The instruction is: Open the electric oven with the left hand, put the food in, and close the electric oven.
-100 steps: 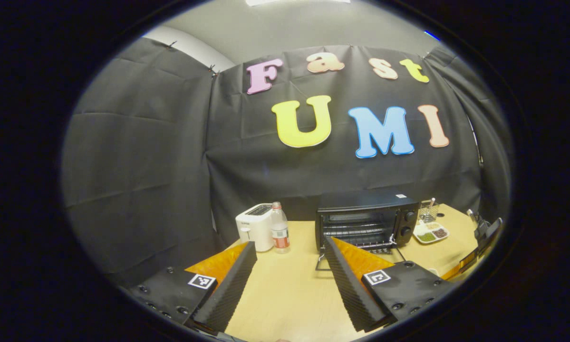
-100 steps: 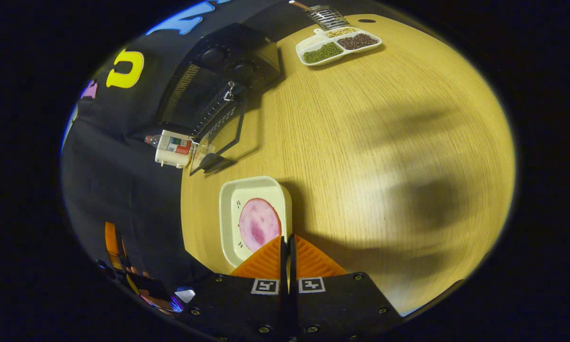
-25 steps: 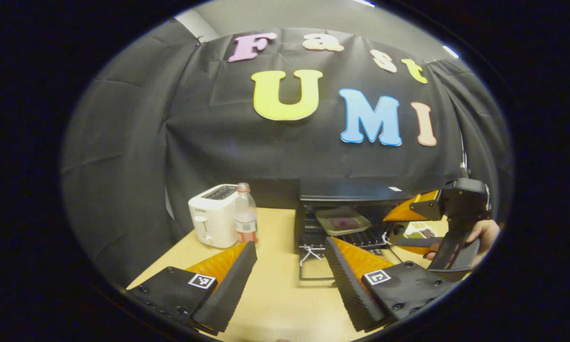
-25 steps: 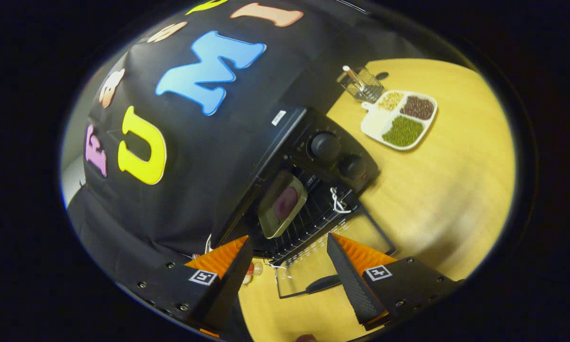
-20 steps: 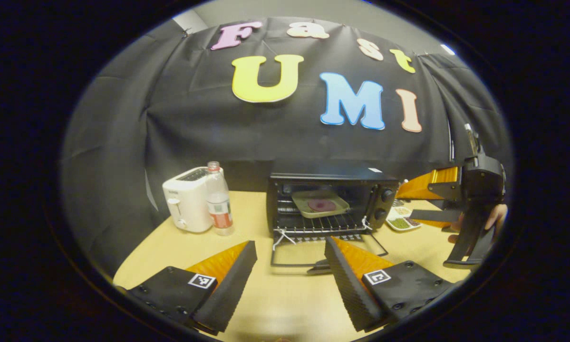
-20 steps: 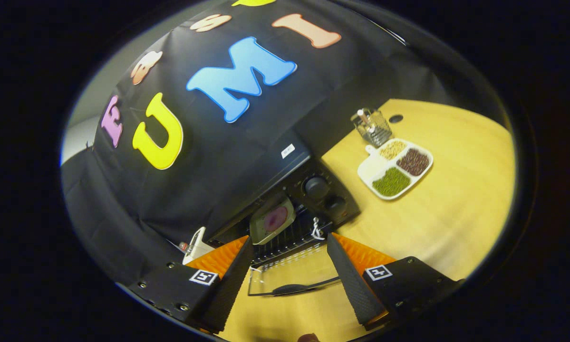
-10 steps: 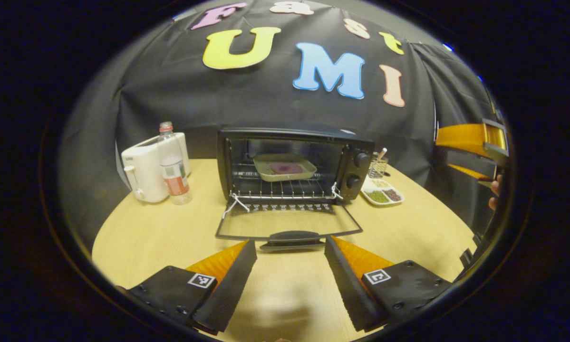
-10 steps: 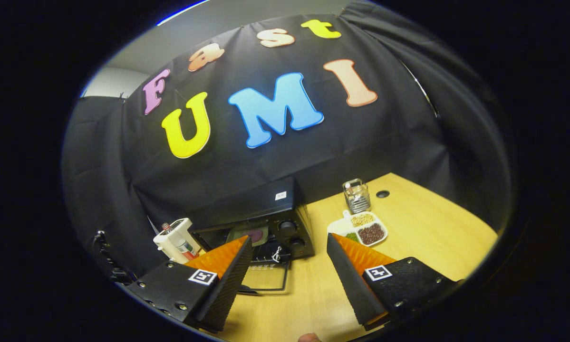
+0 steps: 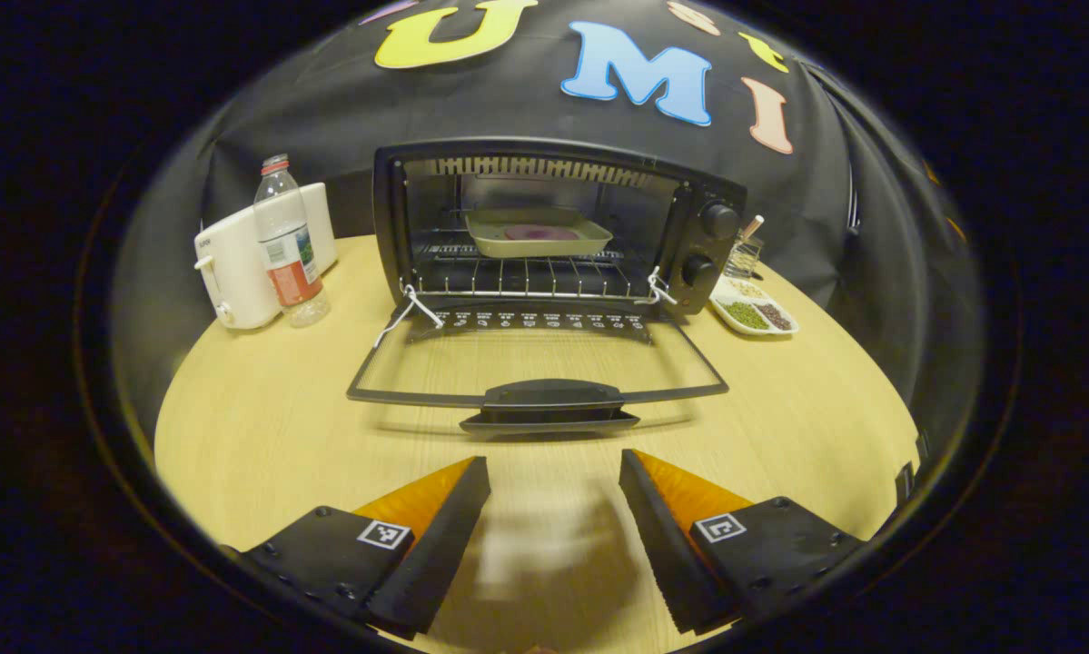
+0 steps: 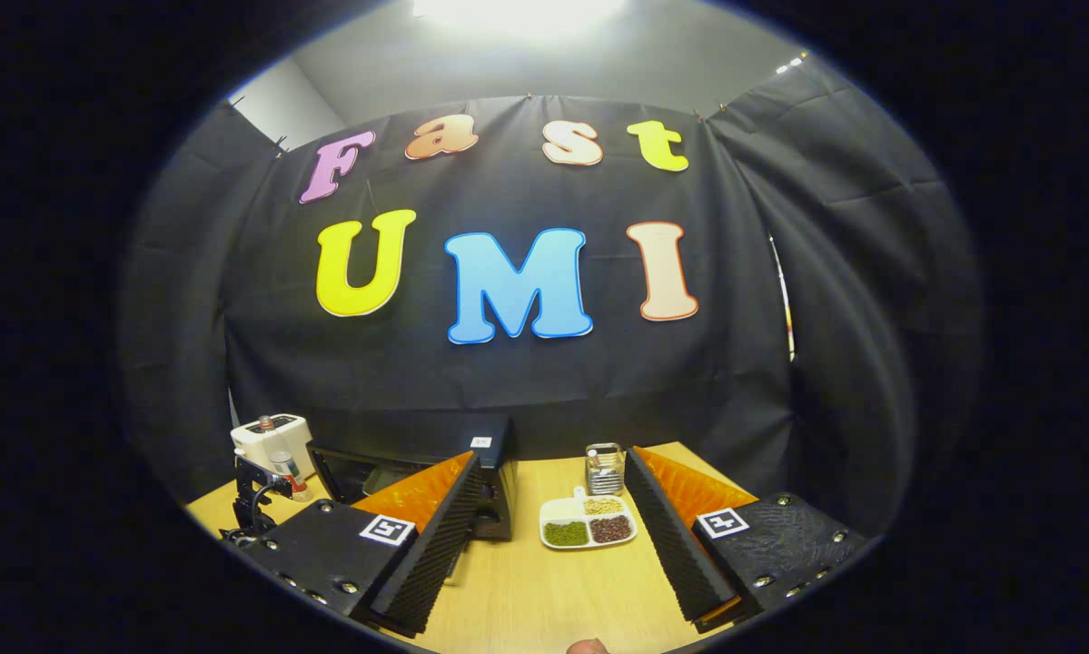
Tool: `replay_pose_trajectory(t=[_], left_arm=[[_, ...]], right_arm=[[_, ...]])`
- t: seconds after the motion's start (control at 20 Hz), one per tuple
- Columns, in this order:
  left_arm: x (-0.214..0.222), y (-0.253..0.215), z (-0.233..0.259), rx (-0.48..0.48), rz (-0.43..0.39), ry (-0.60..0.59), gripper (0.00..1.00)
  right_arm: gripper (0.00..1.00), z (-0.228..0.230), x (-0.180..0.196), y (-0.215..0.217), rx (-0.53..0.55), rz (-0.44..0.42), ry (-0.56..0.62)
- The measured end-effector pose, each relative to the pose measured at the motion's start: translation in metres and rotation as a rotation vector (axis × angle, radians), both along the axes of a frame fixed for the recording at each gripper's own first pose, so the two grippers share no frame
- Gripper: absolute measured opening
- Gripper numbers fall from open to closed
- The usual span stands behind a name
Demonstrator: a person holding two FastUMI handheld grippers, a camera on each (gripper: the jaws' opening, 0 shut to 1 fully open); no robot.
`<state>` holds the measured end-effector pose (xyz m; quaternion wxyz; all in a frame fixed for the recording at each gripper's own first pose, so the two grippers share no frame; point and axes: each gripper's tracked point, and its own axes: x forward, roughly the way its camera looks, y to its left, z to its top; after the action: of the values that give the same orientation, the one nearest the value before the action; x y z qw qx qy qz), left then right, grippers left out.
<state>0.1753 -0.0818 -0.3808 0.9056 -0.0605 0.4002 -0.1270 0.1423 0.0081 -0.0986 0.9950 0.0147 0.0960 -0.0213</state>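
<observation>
A: Left gripper (image 9: 553,509), fingers spread, nothing between them, low over the table (image 9: 253,427). Handle (image 9: 549,404) at its 12 o'clock, near, not touching.

B: And the right?

A: Right gripper (image 10: 544,527) also spread and empty, held back; bean dish (image 10: 589,530) shows between its fingers, far off.

B: Food?

A: On its tray (image 9: 537,233), sitting on the rack inside the oven (image 9: 558,227). Door (image 9: 535,359) lies flat open.

B: How will the door handle?

A: My guess: stiff, hinged, light enough, glass panel, so no slamming. Take the handle bar at mid-length, or push up from under it, and swing toward 12.

B: Change since half a second ago?

A: Left has closed in; oven looms larger, handle nearer. Right has swung up and away. Five seconds back it was clamped on the tray out on the table.
</observation>
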Motion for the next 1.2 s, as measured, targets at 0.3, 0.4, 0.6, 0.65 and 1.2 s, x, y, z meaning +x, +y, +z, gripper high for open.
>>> replay_pose_trajectory(t=[0.3, 0.4, 0.6, 0.65, 1.2], left_arm=[[0.006, -0.005, -0.014, 0.013, 0.018, 0.029, 1.00], [0.013, -0.006, -0.016, 0.024, 0.013, 0.012, 1.00], [0.024, -0.001, -0.019, 0.060, 0.033, -0.036, 0.98], [0.023, 0.000, -0.020, 0.072, 0.027, -0.050, 1.00], [0.038, 0.006, 0.035, 0.072, 0.062, -0.161, 1.00]], right_arm=[[0.96, 0.001, -0.013, -0.021, -0.122, -0.057, 0.011], [0.96, 0.005, -0.016, -0.022, -0.138, -0.060, 0.001], [0.96, 0.005, -0.018, -0.024, -0.137, -0.073, 0.000], [0.96, 0.005, -0.018, -0.025, -0.132, -0.079, -0.002], [0.96, -0.007, -0.023, -0.026, -0.061, -0.084, 0.009]])
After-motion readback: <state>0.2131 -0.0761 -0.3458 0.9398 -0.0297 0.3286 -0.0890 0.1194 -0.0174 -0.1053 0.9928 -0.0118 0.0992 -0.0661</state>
